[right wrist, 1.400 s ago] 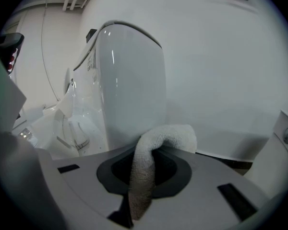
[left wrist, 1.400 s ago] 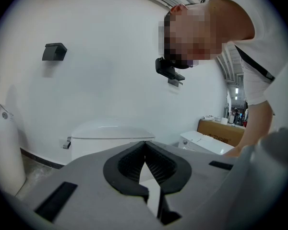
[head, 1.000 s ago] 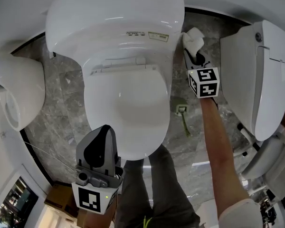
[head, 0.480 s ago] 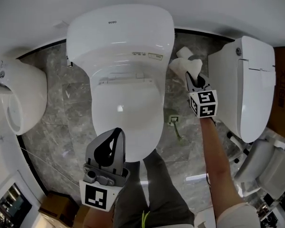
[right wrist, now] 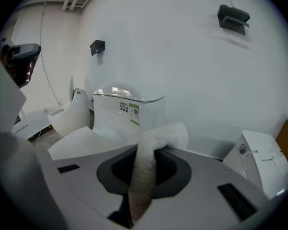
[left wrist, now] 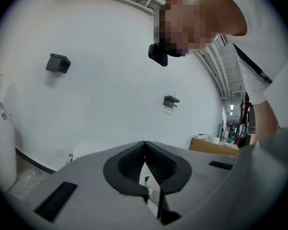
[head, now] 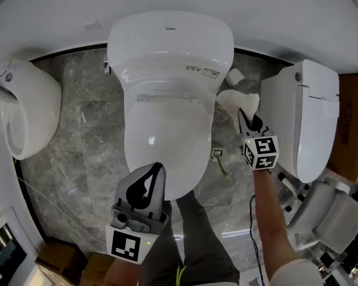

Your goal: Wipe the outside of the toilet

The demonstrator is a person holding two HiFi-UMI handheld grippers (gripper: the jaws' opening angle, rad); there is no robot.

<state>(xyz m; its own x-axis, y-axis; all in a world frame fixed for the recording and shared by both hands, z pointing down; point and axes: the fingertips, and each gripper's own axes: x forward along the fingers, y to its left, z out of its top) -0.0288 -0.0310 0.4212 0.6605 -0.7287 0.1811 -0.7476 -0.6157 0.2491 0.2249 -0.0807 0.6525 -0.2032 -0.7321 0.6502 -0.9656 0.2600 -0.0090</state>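
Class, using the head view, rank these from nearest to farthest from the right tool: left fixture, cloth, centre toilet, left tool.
1. cloth: gripped in the right tool itself.
2. centre toilet: just to its left.
3. left tool: lower left, at the bowl's front.
4. left fixture: far left edge.

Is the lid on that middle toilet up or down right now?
Down. In the head view the toilet lid lies flat, a smooth, unbroken white surface with no opening or water showing.
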